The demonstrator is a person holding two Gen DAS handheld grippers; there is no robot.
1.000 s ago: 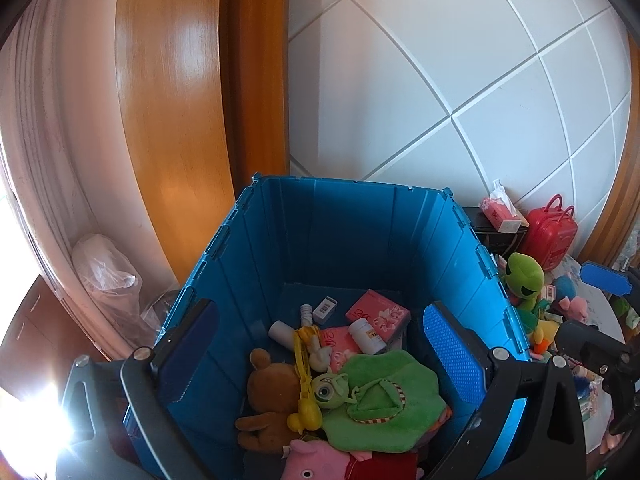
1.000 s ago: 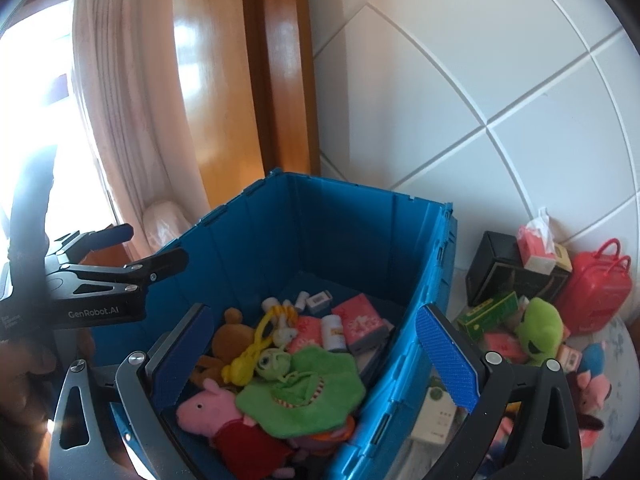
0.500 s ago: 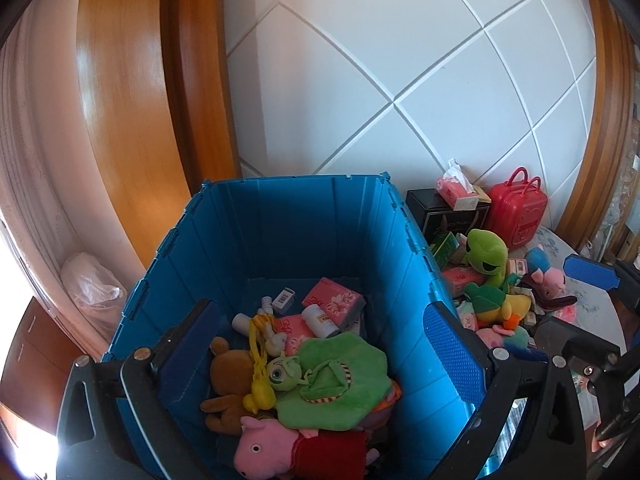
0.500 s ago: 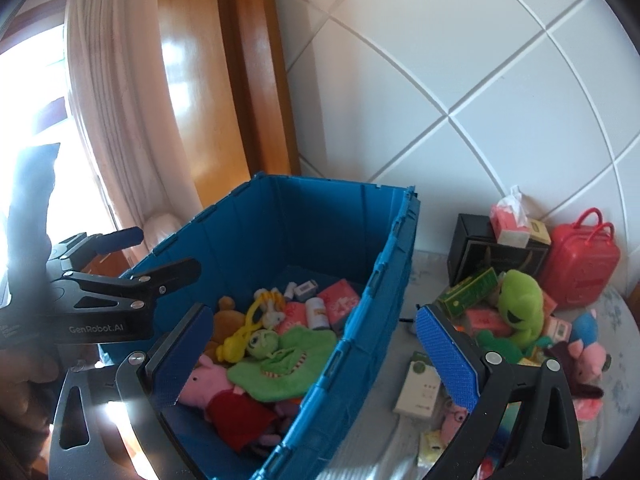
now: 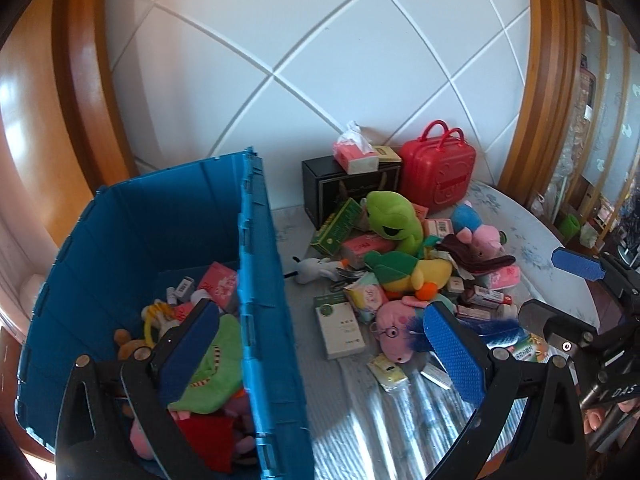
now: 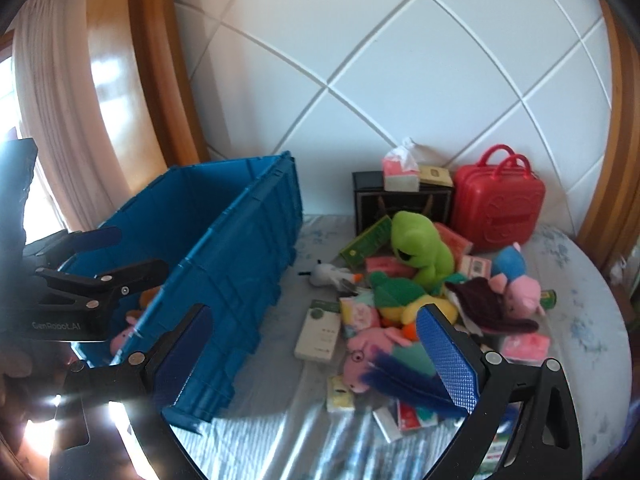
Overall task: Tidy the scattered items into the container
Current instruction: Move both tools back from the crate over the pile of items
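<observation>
Scattered toys [image 5: 404, 276] heaped on the bed right of my blue container [image 5: 256, 320]; both my jaws spread empty, and grabbing into that tangle risks dragging neighbouring boxes off.

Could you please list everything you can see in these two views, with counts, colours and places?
crate: one, blue, left on the table, already part filled with soft toys and small packets
frog plush: one, green, top of the pile right of the crate
suitcase: one, red, against the wall
black box: one, beside the suitcase, tissue pack on it
duck plush: one, yellow and green, mid pile
pig plushes: at least two, pink, one near the front, one at the right
white box: one, flat, next to the crate
feather: one, dark blue, front of pile
left tool: open, empty
right tool: open, empty
</observation>
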